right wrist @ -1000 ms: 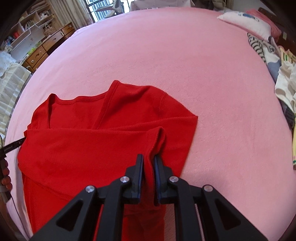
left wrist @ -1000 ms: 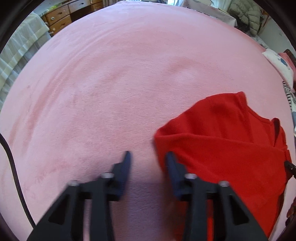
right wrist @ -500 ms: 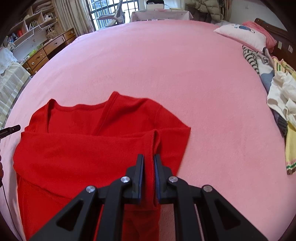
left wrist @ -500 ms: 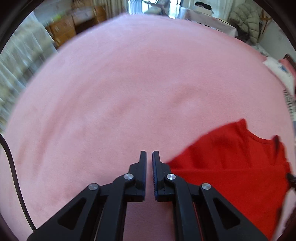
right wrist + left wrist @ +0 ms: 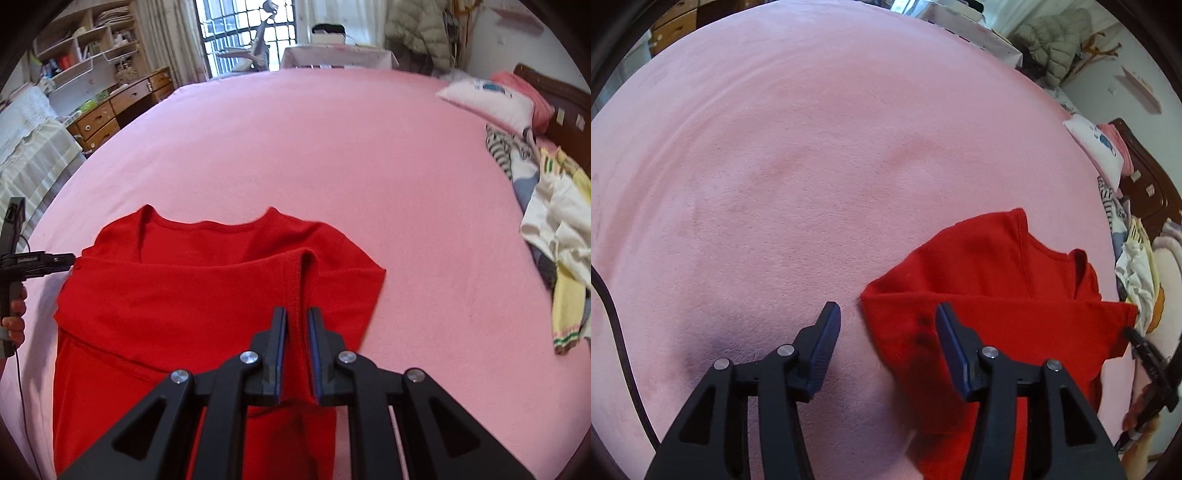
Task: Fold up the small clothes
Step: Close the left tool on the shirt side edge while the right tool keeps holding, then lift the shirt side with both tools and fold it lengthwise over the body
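Observation:
A red shirt [image 5: 997, 277] lies partly folded on the pink blanket [image 5: 812, 166], neckline toward the far side. My left gripper [image 5: 886, 314] hangs over the shirt's left corner, jaws opening; the corner lies between the fingers and the pads do not press on it. In the right wrist view my right gripper [image 5: 297, 314] is shut on a raised fold of the red shirt [image 5: 184, 295] at its right side. At that view's left edge, a hand holds the left gripper [image 5: 70, 258]. The right gripper [image 5: 1145, 350] shows at the right edge of the left wrist view.
A pile of mixed clothes [image 5: 554, 229] and a white pillow [image 5: 487, 99] lie along the bed's right side by a dark headboard. Wooden drawers [image 5: 110, 114] and shelves stand beyond the left edge. A black cable [image 5: 613, 332] trails at the left.
My left gripper closed beside the shirt's corner without holding it and has now opened wide again. The right gripper rose, still holding the fold, and more of the room shows.

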Motion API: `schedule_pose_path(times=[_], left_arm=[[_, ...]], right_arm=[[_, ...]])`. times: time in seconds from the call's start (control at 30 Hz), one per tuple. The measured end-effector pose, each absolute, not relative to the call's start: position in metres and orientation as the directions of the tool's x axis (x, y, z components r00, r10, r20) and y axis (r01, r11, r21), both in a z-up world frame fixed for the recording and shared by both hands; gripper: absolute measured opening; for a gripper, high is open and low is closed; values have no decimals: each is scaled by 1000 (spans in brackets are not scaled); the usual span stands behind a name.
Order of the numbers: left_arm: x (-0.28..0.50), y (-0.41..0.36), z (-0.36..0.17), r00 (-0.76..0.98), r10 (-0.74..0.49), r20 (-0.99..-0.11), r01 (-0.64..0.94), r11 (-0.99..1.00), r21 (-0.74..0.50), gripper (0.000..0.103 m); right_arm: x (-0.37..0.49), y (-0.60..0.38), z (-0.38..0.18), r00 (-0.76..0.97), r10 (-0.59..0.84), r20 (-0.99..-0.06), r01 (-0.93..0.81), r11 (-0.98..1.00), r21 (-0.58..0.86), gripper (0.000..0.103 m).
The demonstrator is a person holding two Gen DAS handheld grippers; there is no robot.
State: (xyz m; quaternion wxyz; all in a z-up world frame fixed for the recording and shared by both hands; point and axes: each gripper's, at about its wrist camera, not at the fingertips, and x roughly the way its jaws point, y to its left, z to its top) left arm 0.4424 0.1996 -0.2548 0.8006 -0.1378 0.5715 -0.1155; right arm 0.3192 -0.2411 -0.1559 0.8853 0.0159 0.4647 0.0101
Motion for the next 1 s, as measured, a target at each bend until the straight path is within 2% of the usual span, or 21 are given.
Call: schedule_pose_path(times=[0.03, 0.07, 0.1, 0.13, 0.2, 0.4, 0.53, 0.7, 0.8, 0.93, 1.0], left_arm=[[441, 200, -263, 316, -344, -884, 27, 935, -354, 45], [439, 193, -264, 312, -349, -884, 29, 933, -358, 35], [441, 190, -268, 298, -355, -886, 36, 932, -361, 14], [446, 186, -268, 296, -355, -887, 39, 932, -361, 9], [445, 180, -271, 319, -328, -889, 58, 943, -328, 4], [442, 154, -246, 450, -174, -876, 150, 982, -118, 2], [449, 146, -254, 429, -139, -893, 196, 979, -59, 2], [451, 144, -260, 428, -154, -891, 190, 979, -78, 3], [452, 151, -260, 421, -143, -896, 192, 979, -67, 3], [456, 146, -264, 414, -118, -903, 183, 982, -44, 4], [455, 149, -258, 419, -103, -902, 163, 986, -37, 6]], right_arm=[[317, -240, -153, 575, 22, -818, -3, 1000, 24, 11], [315, -239, -151, 581, 18, -814, -6, 1000, 18, 12], [313, -239, -151, 583, 14, -813, -5, 1000, 13, 12], [313, -240, -152, 578, 12, -816, -4, 1000, 11, 12], [318, -246, -161, 554, -2, -833, 19, 1000, 10, 12], [323, -264, -176, 520, 12, -854, 72, 996, 57, 12], [318, -254, -176, 526, -6, -851, 58, 998, 29, 12], [304, -212, -164, 543, 79, -836, -73, 996, 47, 12], [305, -180, -177, 499, 111, -859, -166, 986, 30, 12], [306, -171, -234, 273, -3, -962, -201, 978, -60, 12], [288, -171, -228, 292, -27, -956, -233, 967, -99, 12]])
